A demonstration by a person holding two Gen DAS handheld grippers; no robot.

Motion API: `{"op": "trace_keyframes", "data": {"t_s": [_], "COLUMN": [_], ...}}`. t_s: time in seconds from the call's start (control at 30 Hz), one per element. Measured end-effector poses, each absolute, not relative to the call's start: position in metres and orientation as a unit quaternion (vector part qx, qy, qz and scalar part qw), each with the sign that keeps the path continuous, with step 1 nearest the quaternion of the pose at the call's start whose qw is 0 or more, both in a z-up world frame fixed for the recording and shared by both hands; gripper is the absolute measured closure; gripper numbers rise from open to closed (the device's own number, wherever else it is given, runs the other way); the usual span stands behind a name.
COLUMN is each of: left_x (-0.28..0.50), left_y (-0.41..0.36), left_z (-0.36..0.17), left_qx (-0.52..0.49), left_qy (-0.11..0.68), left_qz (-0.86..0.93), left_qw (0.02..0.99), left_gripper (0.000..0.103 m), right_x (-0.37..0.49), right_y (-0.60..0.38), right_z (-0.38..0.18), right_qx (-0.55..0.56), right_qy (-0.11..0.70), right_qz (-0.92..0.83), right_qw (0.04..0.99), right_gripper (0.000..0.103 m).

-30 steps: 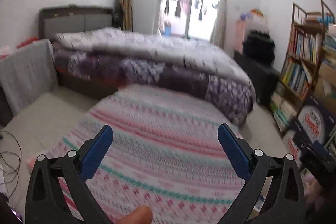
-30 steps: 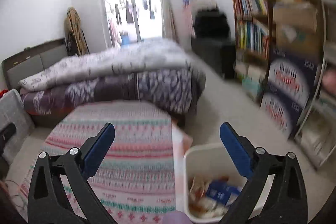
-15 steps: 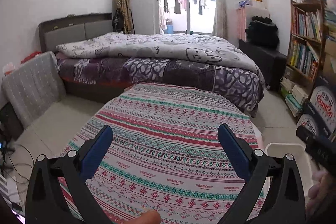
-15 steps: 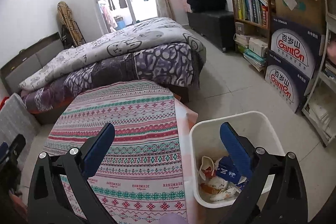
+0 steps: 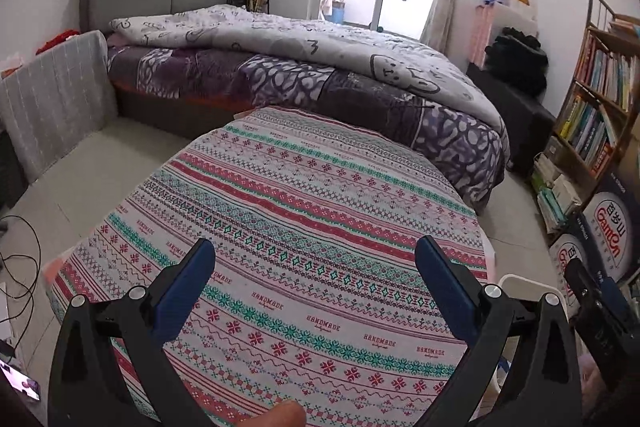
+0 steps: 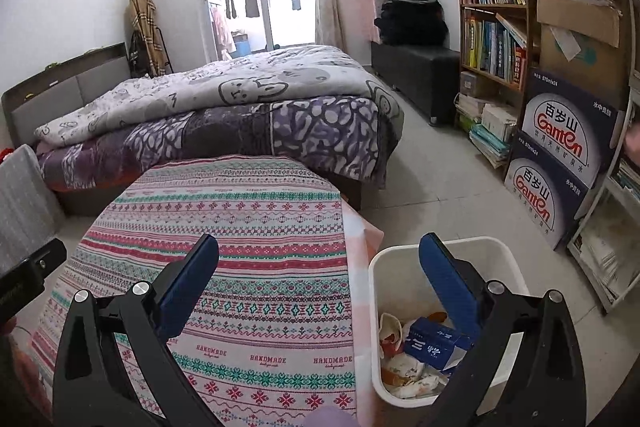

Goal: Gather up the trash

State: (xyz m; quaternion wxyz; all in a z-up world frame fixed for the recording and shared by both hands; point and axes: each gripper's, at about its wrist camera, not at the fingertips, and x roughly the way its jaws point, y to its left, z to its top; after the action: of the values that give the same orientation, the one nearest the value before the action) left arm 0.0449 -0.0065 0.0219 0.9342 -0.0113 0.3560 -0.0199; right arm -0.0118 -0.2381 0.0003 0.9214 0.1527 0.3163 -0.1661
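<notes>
Left gripper (image 5: 314, 263) hovered wide apart, empty, above desk (image 5: 320, 195) in patterned cloth; nothing lay on visible cloth. Right gripper (image 6: 318, 259) likewise spread wide, empty, straddling desk edge and white bin (image 6: 404, 255) at lower right of frame. Trash (image 6: 428, 343), blue carton and wrappers, sat inside bin. Bin stood just beside desk, likely for short drops. Collection judged largely done.

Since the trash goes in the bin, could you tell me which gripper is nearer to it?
Right. The right gripper hangs open beside the bin, one finger overlapping its opening. The left gripper is open over the table, with the bin's rim at its right edge.
</notes>
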Motion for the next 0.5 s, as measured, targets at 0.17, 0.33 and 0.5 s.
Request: {"op": "trace_keyframes", "data": {"t_s": [0.17,0.33,0.5], "left_x": [0.044,0.04,0.04], "left_y": [-0.012,-0.024,-0.035], "left_z": [0.016,0.013,0.007], "left_qx": [0.0,0.022,0.041], "left_qy": [0.359,0.35,0.349], "left_qz": [-0.027,-0.032,-0.039], "left_qw": [0.933,0.936,0.936], "left_gripper": [0.006,0.006,0.006], "right_x": [-0.007,-0.008,-0.008], "right_y": [-0.24,-0.241,-0.249], "right_z": [-0.007,-0.012,-0.018], "right_qx": [0.164,0.164,0.181], "right_qy": [0.331,0.34,0.354], "right_qz": [-0.17,-0.174,-0.178], "right_qw": [0.914,0.909,0.9], "right_gripper": [0.007,0.007,0.007]}}
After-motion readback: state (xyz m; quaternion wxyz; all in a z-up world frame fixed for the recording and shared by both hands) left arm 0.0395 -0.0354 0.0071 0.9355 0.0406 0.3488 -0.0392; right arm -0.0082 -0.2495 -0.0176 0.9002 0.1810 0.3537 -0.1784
